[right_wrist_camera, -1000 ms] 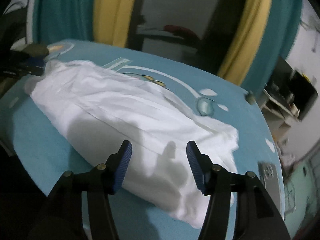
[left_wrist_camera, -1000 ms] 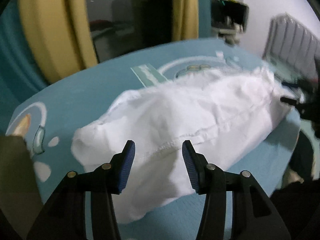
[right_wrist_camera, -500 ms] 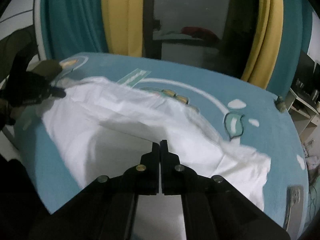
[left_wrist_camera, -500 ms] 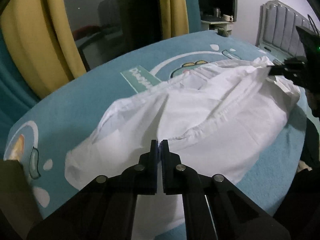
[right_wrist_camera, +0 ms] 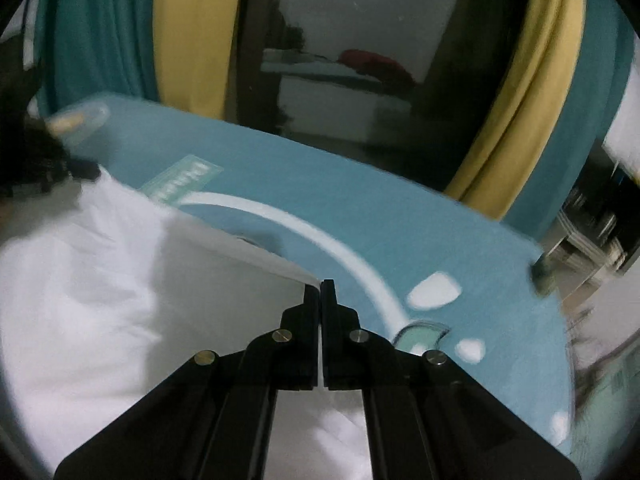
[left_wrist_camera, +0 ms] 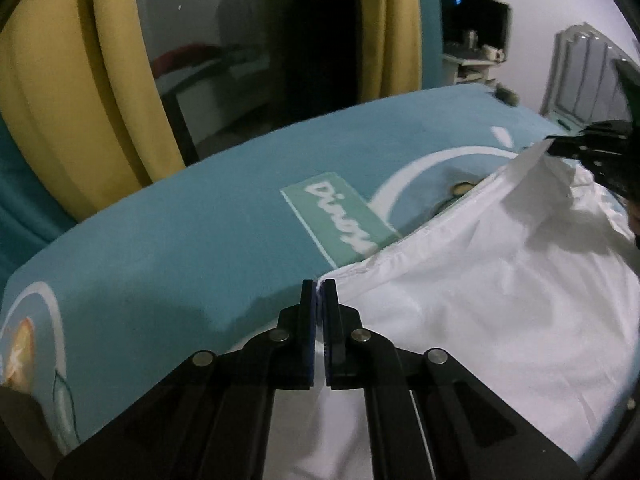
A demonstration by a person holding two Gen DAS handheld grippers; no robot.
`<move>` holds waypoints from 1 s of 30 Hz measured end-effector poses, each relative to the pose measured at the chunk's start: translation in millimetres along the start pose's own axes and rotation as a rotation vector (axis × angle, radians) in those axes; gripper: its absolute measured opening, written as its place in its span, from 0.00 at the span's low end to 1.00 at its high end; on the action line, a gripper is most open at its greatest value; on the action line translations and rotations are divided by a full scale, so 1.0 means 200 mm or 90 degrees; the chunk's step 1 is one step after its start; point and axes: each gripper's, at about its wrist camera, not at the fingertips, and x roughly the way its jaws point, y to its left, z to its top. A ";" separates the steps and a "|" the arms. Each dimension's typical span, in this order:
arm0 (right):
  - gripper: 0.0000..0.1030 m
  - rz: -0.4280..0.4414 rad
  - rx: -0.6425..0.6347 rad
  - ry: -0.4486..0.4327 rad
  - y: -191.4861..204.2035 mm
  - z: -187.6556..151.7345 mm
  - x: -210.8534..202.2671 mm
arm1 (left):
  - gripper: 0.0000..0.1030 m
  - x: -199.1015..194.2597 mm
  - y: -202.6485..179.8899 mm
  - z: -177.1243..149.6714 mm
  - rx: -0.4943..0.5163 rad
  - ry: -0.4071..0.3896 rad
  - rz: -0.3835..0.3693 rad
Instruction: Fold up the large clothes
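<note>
Left wrist view showed the left gripper [left_wrist_camera: 319, 292] pressed together on a seam edge of the white garment [left_wrist_camera: 500, 300], a sliver of cloth showing between its blue pads. Measured from the "Dino" label [left_wrist_camera: 340, 216] printed on the teal bedsheet [left_wrist_camera: 180, 248], that pinch sat just below the label, while the rest of the garment spread to the label's right and toward the camera, partly covering the white printed arc [left_wrist_camera: 420, 164]. Farther right of the label, the right gripper [left_wrist_camera: 560, 146] held the opposite end of the same edge, lifted off the sheet. In the right wrist view the right gripper [right_wrist_camera: 321, 286] was likewise clamped on a thin fold of the garment [right_wrist_camera: 100, 280], with the label [right_wrist_camera: 184, 182] up and to the left. Both pinches looked shallow, at the very hem, so the cloth could probably slip free if the two hands pulled apart too hard. Uneven carrying would likely skew the fold line, and the slack middle seemed liable to drag and bunch on the bedsheet. Blur in the right view suggested speed, which would raise that risk.
</note>
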 end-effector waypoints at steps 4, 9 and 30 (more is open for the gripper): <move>0.04 -0.040 -0.010 0.013 -0.04 0.03 0.06 | 0.21 0.08 0.04 0.04 0.009 0.027 0.055; 0.56 -0.061 0.091 0.027 -0.23 -0.05 0.01 | 0.42 -0.02 0.20 0.00 -0.077 0.006 0.069; 0.61 -0.013 0.273 0.067 -0.40 -0.44 -0.19 | 0.52 -0.20 0.13 -0.37 -0.050 0.074 0.025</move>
